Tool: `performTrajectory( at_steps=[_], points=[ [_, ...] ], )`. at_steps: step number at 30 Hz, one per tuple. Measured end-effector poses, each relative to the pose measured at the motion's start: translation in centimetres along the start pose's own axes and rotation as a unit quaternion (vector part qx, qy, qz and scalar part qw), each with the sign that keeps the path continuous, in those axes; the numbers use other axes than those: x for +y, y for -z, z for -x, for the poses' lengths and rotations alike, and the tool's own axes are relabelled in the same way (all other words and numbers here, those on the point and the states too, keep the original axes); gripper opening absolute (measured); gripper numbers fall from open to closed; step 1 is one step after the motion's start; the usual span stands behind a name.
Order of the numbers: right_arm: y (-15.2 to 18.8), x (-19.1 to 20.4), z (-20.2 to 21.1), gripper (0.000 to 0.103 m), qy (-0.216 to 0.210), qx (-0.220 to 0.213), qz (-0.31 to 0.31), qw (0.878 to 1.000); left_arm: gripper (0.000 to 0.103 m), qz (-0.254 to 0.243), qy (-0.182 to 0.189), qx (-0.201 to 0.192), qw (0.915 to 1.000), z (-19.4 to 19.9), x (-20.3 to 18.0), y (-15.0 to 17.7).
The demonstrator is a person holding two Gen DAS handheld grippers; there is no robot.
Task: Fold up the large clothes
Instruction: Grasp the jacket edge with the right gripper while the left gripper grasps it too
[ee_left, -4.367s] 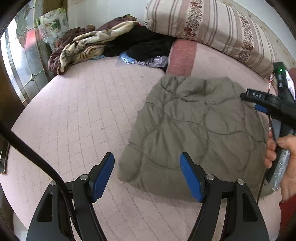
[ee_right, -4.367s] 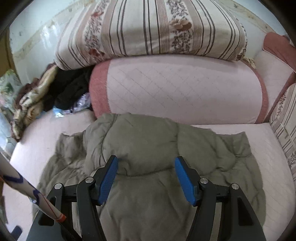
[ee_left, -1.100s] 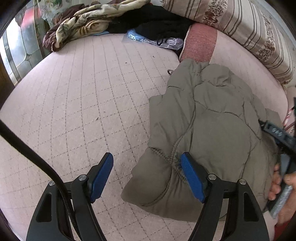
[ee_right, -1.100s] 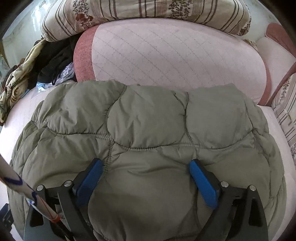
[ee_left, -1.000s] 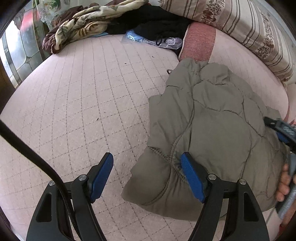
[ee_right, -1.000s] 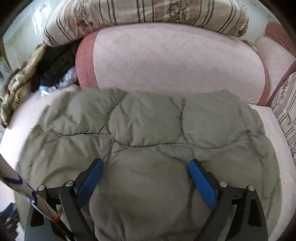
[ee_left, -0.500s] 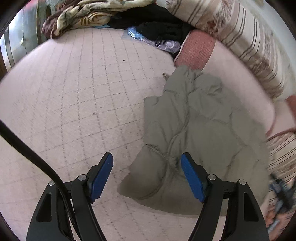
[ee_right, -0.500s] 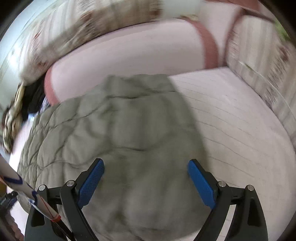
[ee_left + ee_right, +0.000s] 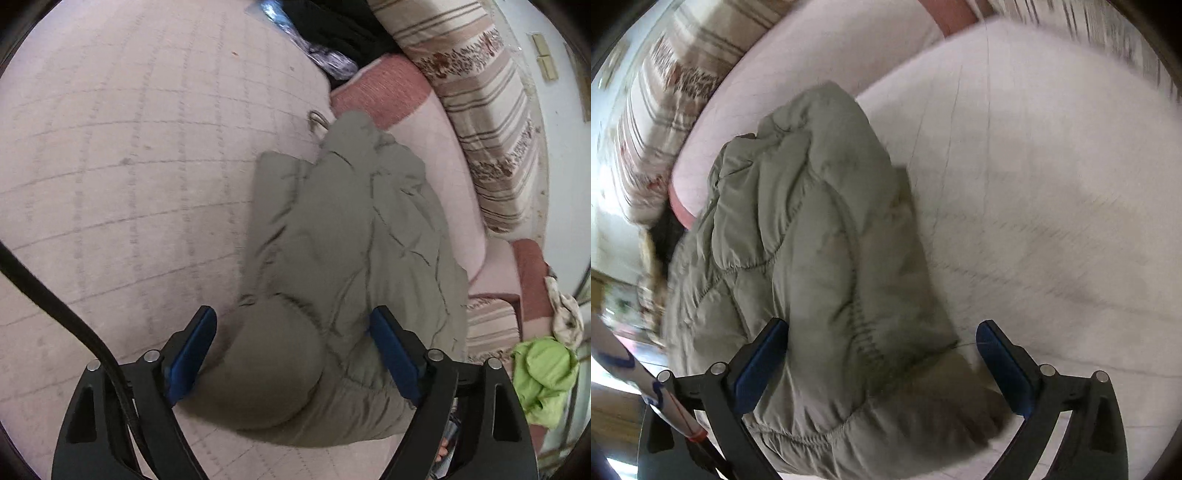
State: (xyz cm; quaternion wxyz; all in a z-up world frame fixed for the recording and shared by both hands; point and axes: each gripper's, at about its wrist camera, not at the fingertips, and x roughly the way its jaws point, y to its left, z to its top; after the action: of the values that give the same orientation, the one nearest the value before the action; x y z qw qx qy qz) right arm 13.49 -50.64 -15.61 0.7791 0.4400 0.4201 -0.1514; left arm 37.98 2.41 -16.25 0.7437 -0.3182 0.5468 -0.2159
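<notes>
An olive quilted puffer jacket [image 9: 347,266] lies folded into a thick bundle on the pale pink quilted sofa seat [image 9: 129,166]. My left gripper [image 9: 291,354] is open, its blue pads on either side of the bundle's near left end, just above it. In the right wrist view the jacket [image 9: 812,258] fills the left and middle. My right gripper [image 9: 882,365] is open, straddling the bundle's near right corner. Neither gripper holds fabric. The right wrist view is blurred by motion.
A pink back cushion [image 9: 454,177] stands behind the jacket, with a striped floral pillow [image 9: 491,122] above it. Dark clothes and a plastic bag [image 9: 325,51] lie at the far end. A lime green garment [image 9: 543,376] hangs at the right. Bare seat [image 9: 1052,184] spreads right of the jacket.
Both cameras have swung to the sides: the left gripper moved in over the bundle's left end, the right one to its right corner. The jacket lies as before, both grippers stay open.
</notes>
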Motion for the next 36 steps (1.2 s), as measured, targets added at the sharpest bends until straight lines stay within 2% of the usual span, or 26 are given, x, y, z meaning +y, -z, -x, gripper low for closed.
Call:
performTrajectory(
  at_steps=[3,7,9,12,15,18,27,32,34,36],
  points=[
    [-0.1,-0.2,-0.8,0.103,-0.019,-0.004,-0.002,1.0,0.095,-0.012,-0.003,0.005,0.9999,-1.4,-0.5,0.4],
    [-0.3,0.3,-1.3,0.103,-0.022,-0.001,0.01,1.0,0.096,-0.05,-0.042,-0.006,0.9978,-1.7,-2.3,1.4],
    [-0.1,0.1,-1.2,0.099,-0.025,-0.001,0.011,1.0,0.084,-0.06,-0.058,-0.008,0.9965,-1.5,-2.9,1.7],
    [0.2,0.4,-0.7,0.081,-0.038,0.0,0.008,0.999,0.068,-0.071,-0.068,-0.014,0.9951,-0.6,-3.6,2.1],
    [0.7,1.2,0.1,0.067,-0.025,-0.008,0.025,0.999,0.059,-0.088,-0.08,-0.027,0.9925,0.4,-4.6,2.6],
    [1.3,2.0,0.7,0.061,-0.006,-0.016,0.044,0.999,0.057,-0.106,-0.099,-0.037,0.9888,0.9,-5.2,3.4],
    [3.3,3.2,1.9,0.056,0.028,-0.042,0.069,0.996,0.056,-0.129,-0.136,-0.048,0.9811,1.9,-5.5,4.9],
    [5.7,2.0,2.8,0.054,0.002,-0.068,0.08,0.994,0.055,-0.151,-0.161,-0.057,0.9737,2.7,-6.0,5.9],
    [5.6,1.4,2.7,0.054,-0.01,-0.065,0.063,0.996,0.055,-0.156,-0.168,-0.061,0.9714,2.8,-6.2,6.2],
    [5.0,1.9,2.7,0.054,0.0,-0.065,0.08,0.995,0.055,-0.163,-0.182,-0.066,0.9674,2.8,-6.7,6.6]
  ],
)
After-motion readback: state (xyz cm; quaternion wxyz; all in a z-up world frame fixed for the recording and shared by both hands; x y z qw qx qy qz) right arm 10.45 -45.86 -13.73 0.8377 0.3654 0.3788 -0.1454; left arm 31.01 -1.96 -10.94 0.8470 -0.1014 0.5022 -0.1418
